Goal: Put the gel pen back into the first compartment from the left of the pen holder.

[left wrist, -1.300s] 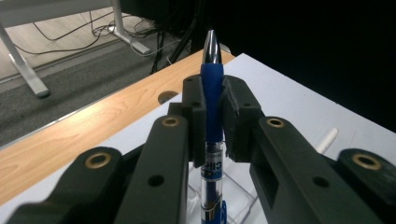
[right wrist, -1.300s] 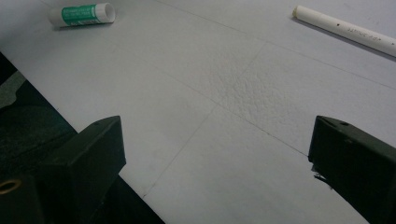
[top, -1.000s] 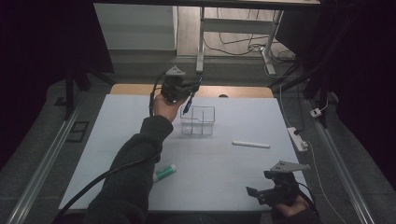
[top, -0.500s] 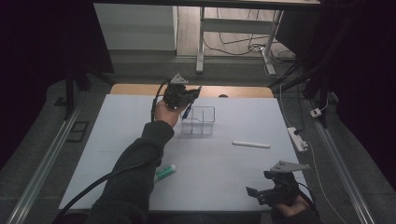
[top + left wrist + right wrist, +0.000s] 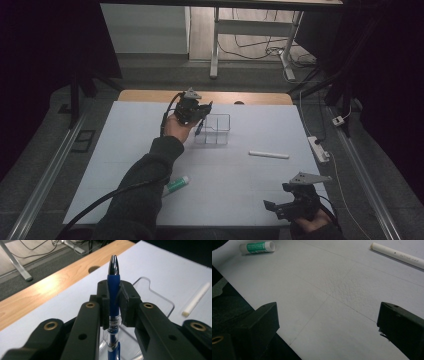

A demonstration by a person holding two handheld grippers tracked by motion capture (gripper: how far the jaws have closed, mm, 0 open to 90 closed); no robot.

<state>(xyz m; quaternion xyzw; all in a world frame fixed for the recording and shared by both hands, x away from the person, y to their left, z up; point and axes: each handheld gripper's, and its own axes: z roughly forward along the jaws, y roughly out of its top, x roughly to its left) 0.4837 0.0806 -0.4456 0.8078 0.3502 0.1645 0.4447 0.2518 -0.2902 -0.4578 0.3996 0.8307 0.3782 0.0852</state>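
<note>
high: above, fwd-down, far | gripper cams: close, low | shared: white stick

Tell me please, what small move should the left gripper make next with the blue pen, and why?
Probably lower the pen a little further, into the clear organizer. The left gripper is shut on the blue pen, and in the high view the pen hangs at the organizer's near-left corner, with its lower end about at the rim. It should open only once the pen stands inside a compartment.

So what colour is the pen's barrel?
Blue, with a silver tip; the pen shows best in the left gripper view.
</note>
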